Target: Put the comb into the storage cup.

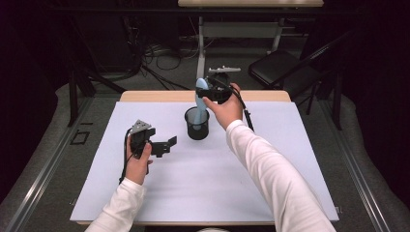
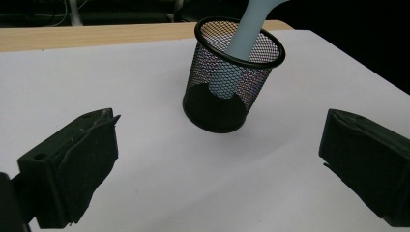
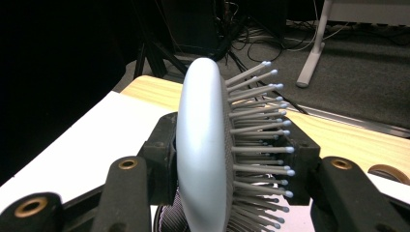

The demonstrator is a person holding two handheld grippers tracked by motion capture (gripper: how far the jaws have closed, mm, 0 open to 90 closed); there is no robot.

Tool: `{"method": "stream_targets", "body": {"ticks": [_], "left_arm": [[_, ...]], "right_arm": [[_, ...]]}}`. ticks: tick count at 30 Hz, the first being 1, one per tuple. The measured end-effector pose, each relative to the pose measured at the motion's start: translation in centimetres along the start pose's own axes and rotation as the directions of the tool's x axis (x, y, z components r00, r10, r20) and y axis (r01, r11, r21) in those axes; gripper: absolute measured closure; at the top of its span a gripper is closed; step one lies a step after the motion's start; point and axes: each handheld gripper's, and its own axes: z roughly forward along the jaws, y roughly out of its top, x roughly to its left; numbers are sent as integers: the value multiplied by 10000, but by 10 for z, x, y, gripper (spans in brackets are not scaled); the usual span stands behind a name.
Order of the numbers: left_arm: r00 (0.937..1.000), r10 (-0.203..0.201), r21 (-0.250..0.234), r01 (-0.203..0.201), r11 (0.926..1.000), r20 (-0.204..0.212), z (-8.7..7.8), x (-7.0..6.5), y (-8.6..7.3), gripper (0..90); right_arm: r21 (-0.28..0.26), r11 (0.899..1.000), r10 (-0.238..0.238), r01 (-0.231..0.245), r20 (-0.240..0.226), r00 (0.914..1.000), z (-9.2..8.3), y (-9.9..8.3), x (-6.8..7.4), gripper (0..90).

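Observation:
A pale blue hairbrush [image 1: 201,87] stands upright with its handle down inside a black mesh cup [image 1: 197,123] at the middle of the white mat. My right gripper [image 1: 205,94] is shut on the brush's head just above the cup; in the right gripper view the jaws clamp the hairbrush [image 3: 200,145], one on its smooth back and one on its bristles. In the left gripper view the handle [image 2: 247,34] leans against the rim of the mesh cup [image 2: 232,87]. My left gripper [image 1: 167,144] rests low to the left of the cup, open with nothing between its jaws, and it faces the cup.
A white mat [image 1: 290,159] covers most of a wooden table [image 1: 154,95]. Beyond the far edge are a folding chair [image 1: 280,67], another table's legs [image 1: 200,43] and loose cables [image 1: 164,55] on the floor. Bare mat lies around the cup.

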Motion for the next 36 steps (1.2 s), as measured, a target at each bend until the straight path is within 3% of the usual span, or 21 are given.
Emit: {"method": "stream_targets", "body": {"ticks": [36], "left_arm": [[10000, 4, 111, -4, 9999, 25, 2, 0, -1, 5]], "right_arm": [[314, 9961, -830, 826, 111, 9965, 15, -12, 8, 486]]}}
